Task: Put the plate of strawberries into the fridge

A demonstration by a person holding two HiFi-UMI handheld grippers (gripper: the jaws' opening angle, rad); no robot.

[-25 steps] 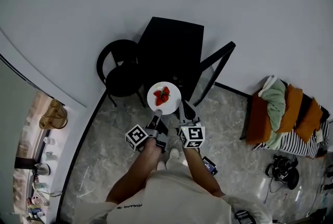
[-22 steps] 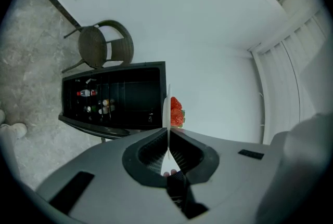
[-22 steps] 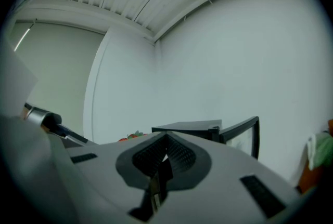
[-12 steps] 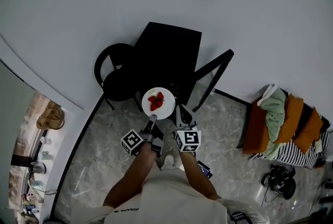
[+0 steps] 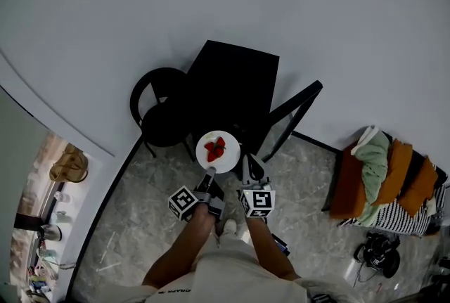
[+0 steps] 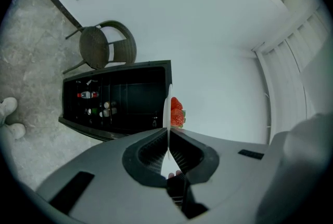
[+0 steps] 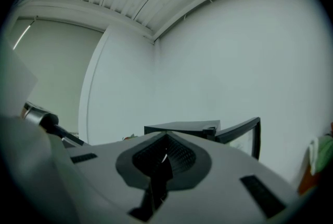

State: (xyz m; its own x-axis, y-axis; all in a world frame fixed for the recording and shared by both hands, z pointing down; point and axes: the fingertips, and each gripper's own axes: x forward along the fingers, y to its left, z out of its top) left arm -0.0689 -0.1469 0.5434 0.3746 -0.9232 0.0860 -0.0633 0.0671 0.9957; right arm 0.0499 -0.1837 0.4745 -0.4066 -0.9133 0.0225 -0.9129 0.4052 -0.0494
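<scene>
**Plate's right at the open fridge, now it's about going in level**

So the left gripper [image 5: 209,171] has its jaws pressed down on the near rim of the white plate [image 5: 218,151], and that's the only thing holding it. The strawberries [image 5: 215,149] sit bunched near the middle. The plate hangs in the air just in front of the small black fridge [image 5: 235,84], whose door [image 5: 292,112] is swung out to the person's right. The right gripper [image 5: 247,168] hovers beside the plate with its jaws pressed together on nothing, so it's basically a spectator here.

From the left gripper view the fridge interior is visible, with a few bottles and cans on the shelves, though it's hard to tell which shelf has room.

Tips for the step in hand, imo: a one-sided rim pinch means the far edge wants to droop, so the plate should go in flat and slow or the strawberries will roll off. Better to aim at a bare bit of shelf, clear of the bottles, and set the plate's base down fully before the jaws let go. The black chair [image 5: 165,108] on the left is close, so the elbow should watch that side.
</scene>
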